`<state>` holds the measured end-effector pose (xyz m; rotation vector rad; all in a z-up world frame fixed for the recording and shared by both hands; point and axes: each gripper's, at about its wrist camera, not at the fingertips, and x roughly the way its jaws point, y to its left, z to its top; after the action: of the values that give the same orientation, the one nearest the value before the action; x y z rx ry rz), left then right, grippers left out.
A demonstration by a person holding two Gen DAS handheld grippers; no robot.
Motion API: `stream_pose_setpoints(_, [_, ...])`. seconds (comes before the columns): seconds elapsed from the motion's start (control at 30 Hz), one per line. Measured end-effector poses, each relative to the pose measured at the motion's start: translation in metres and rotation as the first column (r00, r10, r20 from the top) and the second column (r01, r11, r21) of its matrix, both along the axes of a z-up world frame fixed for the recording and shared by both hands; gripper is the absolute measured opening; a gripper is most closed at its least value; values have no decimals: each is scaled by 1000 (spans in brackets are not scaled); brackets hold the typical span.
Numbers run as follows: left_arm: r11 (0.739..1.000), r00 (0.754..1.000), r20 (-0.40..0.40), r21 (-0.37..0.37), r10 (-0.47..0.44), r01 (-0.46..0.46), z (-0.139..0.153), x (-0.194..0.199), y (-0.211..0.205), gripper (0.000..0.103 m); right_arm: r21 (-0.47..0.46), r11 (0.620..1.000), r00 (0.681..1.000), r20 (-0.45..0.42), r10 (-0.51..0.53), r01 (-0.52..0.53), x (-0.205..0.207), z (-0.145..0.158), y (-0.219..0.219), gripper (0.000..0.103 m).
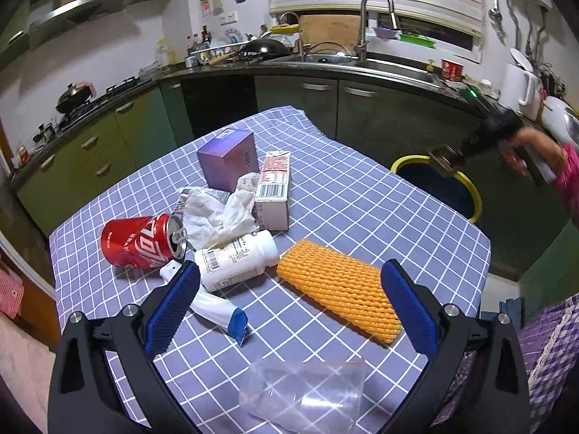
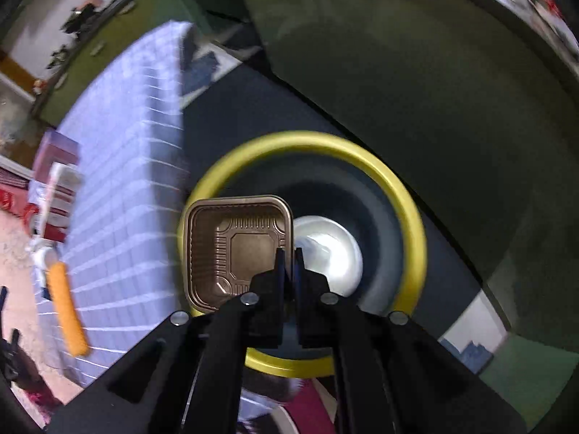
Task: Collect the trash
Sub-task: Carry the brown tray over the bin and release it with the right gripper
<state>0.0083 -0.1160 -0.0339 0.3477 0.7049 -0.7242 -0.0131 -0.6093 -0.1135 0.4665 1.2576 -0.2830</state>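
On the far left of the table (image 1: 362, 195) we see the can (image 1: 141, 240) lying on its side, its mouth toward the tissue (image 1: 217, 213). Behind the tissue stand the purple box (image 1: 228, 159) and the carton (image 1: 274, 191), and in front of it lies the bottle (image 1: 235, 258), touching a flattened tube (image 1: 220, 313). Our left gripper (image 1: 289, 307) hovers low over this pile with its jaws spread wide and nothing between them; we judge it is held ready to take the next piece. The orange net (image 1: 340, 291) lies between its fingers' line of sight, and a clear cup (image 1: 304, 394) lies nearest the camera.

Further right, off the table's edge, stands the bin (image 2: 409, 217), its yellow rim open upward to catch drops. Our right gripper (image 2: 288, 256) hangs directly over it, jaws nearly closed, pinching the rim of the brown tray (image 2: 217, 249). The tray hangs partly over the rim on the table side, so we would shift it toward the middle before letting go. Something pale and shiny (image 2: 333, 253) already sits at the bin's bottom. The wrist view is blurred.
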Motion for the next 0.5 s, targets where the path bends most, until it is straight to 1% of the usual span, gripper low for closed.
stream_pose_setpoints(0.1, [1000,1000,-17,5,17,-17,-2,3,-1,98,-13,1000,999,-33,-13,12,-12,-15,-9,4])
stream_pose_setpoints(0.2, [999,999,-26,15,33,-32,-4,5,-2,98,-42,999,999,-41,-31,29,-15,-22,-12,5])
stream_pose_setpoints(0.27, [999,999,-30,21,40,-40,-5,6,-3,98,-48,998,999,-27,-33,32,-12,-22,-10,13])
stream_pose_setpoints(0.33, [999,998,-33,24,47,-46,-6,5,-3,98,-39,999,1000,-8,-27,27,-11,-19,-8,15])
stream_pose_setpoints(0.5, [996,997,-37,49,74,-72,-7,1,3,98,-39,999,999,34,19,-18,-7,-5,8,15])
